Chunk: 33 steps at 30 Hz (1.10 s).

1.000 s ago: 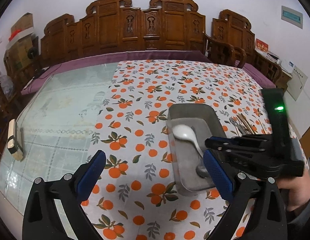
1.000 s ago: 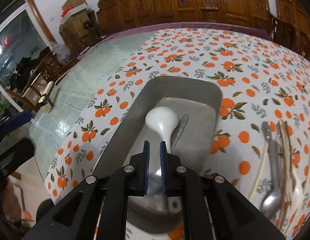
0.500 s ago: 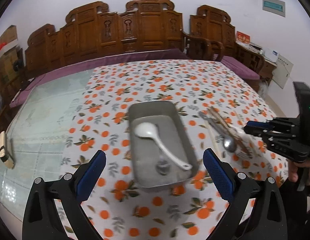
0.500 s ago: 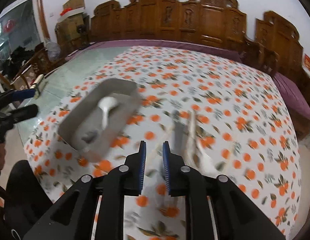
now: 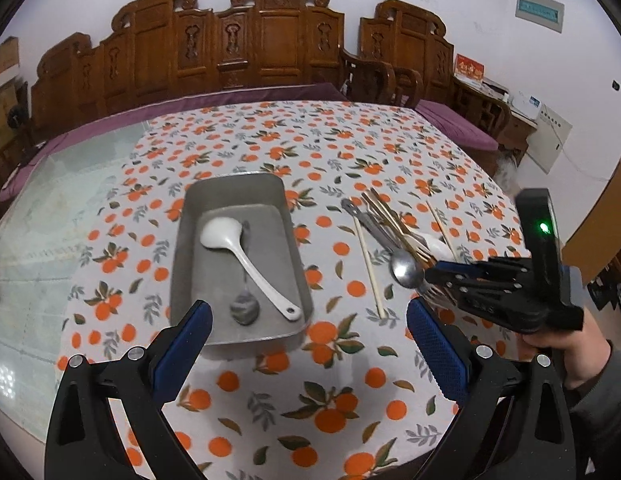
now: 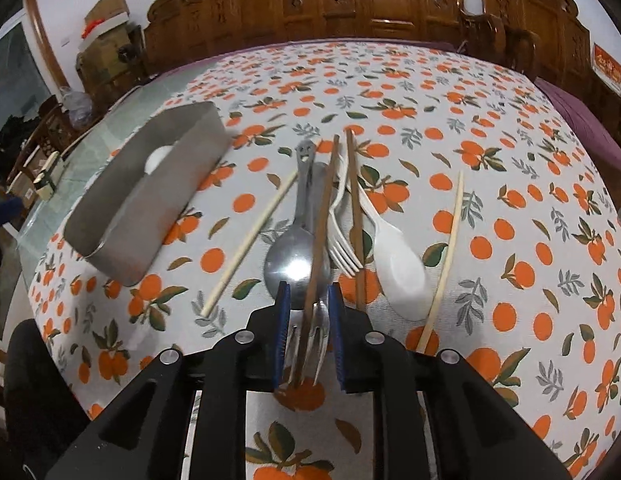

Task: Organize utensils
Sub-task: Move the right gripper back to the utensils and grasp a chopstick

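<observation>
The right gripper hangs over the loose pile of utensils on the orange-patterned tablecloth. Its jaws stand narrow and have just been opening. Between them lie the tines of a metal fork and the near end of a brown chopstick; the pads do not appear to press on either, so nothing is judged to be held.

The left gripper has its jaws wide and empty, poised just in front of the metal tray. The tray holds a white ladle-shaped spoon and a metal spoon.

The remaining utensils lie beside the tray: a large metal spoon, a white plastic fork, a white plastic spoon, a second brown chopstick and two pale chopsticks, one on each side of the pile, the right one apart from it.

Risks from this position:

- Double pick. The fork tines and the brown chopstick share the gap. Closing here may catch both, or clamp one and flick the other away.
- Pile disturbance. The brown chopstick lies across the large metal spoon. Lifting it could drag or roll neighbouring pieces.
- Slip. Thin round chopsticks and smooth metal tines give the pads little to bite on; a shallow grip may drop the piece short of the tray.
- Narrow opening. Descending with jaws this close may land a pad on top of a utensil instead of beside it.
</observation>
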### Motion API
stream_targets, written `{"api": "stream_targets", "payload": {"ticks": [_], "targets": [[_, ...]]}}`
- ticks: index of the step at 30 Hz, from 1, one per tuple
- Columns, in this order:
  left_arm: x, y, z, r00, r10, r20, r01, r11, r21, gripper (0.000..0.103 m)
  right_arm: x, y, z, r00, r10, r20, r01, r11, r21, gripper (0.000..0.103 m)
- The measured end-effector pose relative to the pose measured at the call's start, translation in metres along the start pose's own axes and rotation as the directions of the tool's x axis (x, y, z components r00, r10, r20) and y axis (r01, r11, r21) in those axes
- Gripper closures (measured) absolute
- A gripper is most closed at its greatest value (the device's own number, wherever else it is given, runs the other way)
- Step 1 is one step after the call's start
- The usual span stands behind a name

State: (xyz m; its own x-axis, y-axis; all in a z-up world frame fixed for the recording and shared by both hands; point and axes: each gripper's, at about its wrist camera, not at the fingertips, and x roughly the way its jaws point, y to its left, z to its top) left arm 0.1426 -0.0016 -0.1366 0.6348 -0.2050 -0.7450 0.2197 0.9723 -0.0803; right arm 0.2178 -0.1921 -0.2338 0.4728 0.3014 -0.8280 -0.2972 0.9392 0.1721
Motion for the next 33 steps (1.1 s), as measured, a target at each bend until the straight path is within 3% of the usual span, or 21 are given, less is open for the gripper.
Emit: {"api": "stream_targets", "payload": {"ticks": [3,4,5,8,17,23,29,33], "targets": [[0.002,-0.005,-0.004,1.0,-0.005,-0.009,0.005,1.0,-0.002,0.009,0.009,-0.004,0.001,1.0,-0.009,-0.026,0.009,1.0,0.014,0.083],[0.004,-0.007,-0.005,1.0,-0.005,-0.012,0.005,1.0,-0.001,0.009,0.011,-0.006,0.002,0.999,-0.002,-0.032,0.002,1.0,0.019,0.086],[0.005,-0.009,-0.006,1.0,-0.005,-0.016,0.005,1.0,0.001,0.009,0.011,-0.007,0.002,0.999,0.006,-0.034,-0.005,1.0,0.025,0.095],[0.007,-0.015,-0.008,1.0,-0.003,-0.022,0.003,1.0,0.012,0.009,0.004,-0.01,0.004,1.0,0.01,-0.021,-0.009,1.0,0.029,0.097],[0.025,-0.04,-0.007,0.999,0.001,-0.035,0.0,0.999,0.038,0.009,-0.052,-0.021,0.004,0.999,-0.012,0.036,0.013,0.999,-0.029,0.097],[0.042,-0.066,0.001,0.999,-0.02,-0.032,0.022,0.998,0.06,0.009,-0.1,-0.046,-0.013,0.995,-0.028,0.094,0.028,1.0,-0.003,0.097],[0.067,-0.09,0.007,0.999,-0.028,-0.041,0.031,0.996,0.081,0.009,-0.111,-0.061,-0.027,0.993,-0.03,0.112,0.029,0.999,0.013,0.097],[0.089,-0.098,0.013,0.998,-0.026,-0.063,0.03,0.997,0.066,0.018,-0.109,-0.07,-0.027,0.994,-0.027,0.111,0.024,0.999,0.032,0.097]]}}
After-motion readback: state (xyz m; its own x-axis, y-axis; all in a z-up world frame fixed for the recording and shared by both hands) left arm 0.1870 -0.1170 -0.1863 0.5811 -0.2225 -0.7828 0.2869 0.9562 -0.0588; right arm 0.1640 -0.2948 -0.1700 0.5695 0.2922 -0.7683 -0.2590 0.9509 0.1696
